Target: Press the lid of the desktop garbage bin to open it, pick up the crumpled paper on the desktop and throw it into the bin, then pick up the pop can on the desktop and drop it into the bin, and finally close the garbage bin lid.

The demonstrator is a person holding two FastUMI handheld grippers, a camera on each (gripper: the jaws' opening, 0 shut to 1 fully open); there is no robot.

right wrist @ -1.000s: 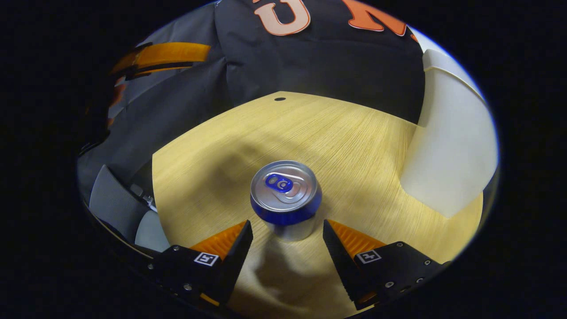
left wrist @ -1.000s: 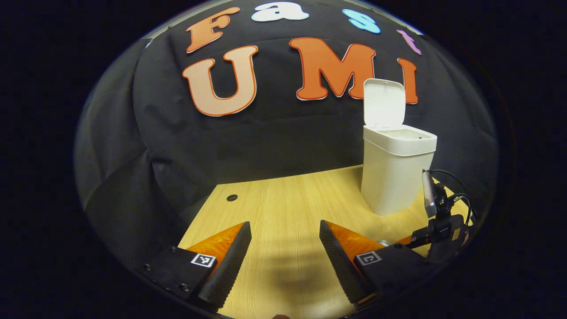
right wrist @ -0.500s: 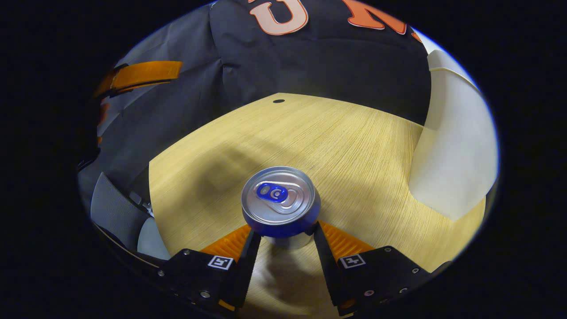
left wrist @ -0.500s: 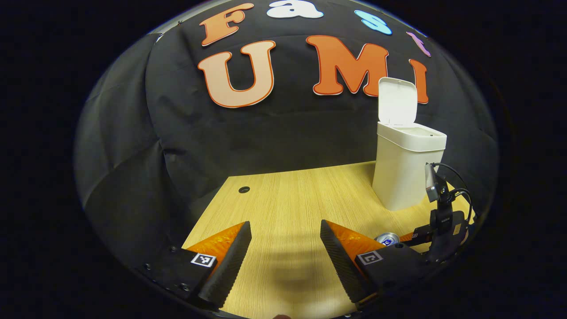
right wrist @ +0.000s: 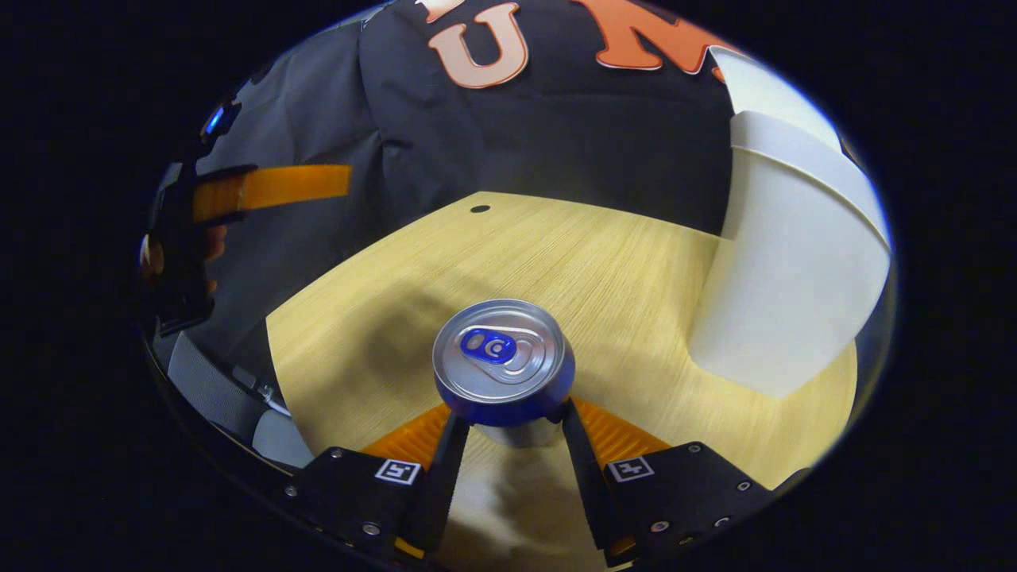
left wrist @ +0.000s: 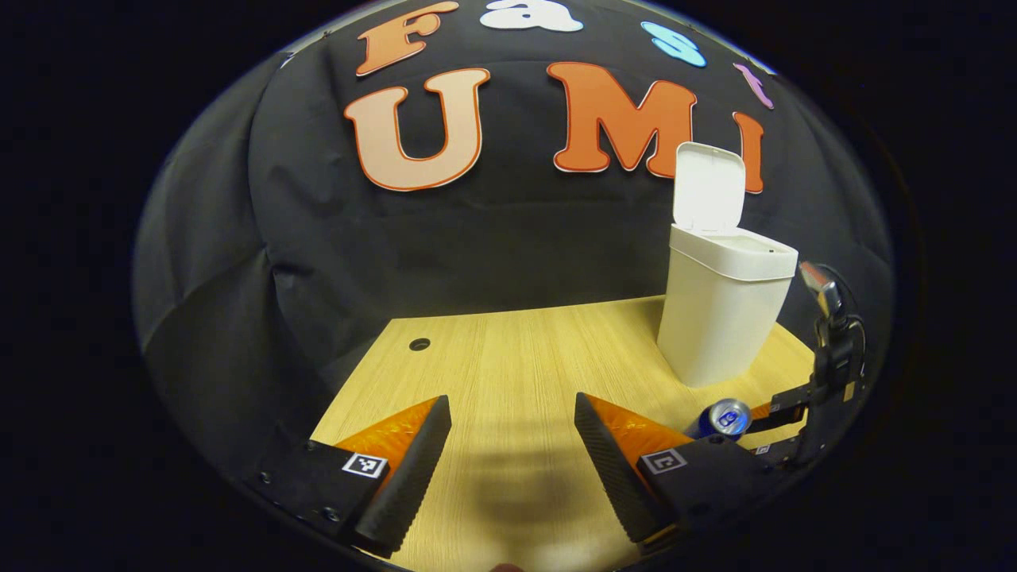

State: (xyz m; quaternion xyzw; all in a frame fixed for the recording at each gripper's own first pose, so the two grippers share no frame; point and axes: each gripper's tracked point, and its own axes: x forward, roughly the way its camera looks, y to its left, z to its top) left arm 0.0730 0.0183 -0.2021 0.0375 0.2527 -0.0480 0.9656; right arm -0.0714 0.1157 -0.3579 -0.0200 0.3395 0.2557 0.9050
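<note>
Right gripper view shows the right gripper (right wrist: 508,429) pinching the pop can (right wrist: 503,361) between its two fingers, both pressed against the can's side wall just below the blue band under the rim. The can stands upright directly ahead of the fingers, over the wooden desktop (right wrist: 604,262); whether its base touches the wood I cannot tell. The garbage bin (right wrist: 786,302) rises ahead and to the right, near the can. In the left gripper view the bin's lid (left wrist: 709,187) stands open, and the left gripper (left wrist: 512,465) hangs spread wide over bare desktop, holding nothing.

The can is probably light and thin-walled — smooth metal, slippery, and easy to dent if squeezed hard. A hold across the middle of the side wall, firm but not crushing, looks soundest — a grip near the rim could let it swing.
</note>
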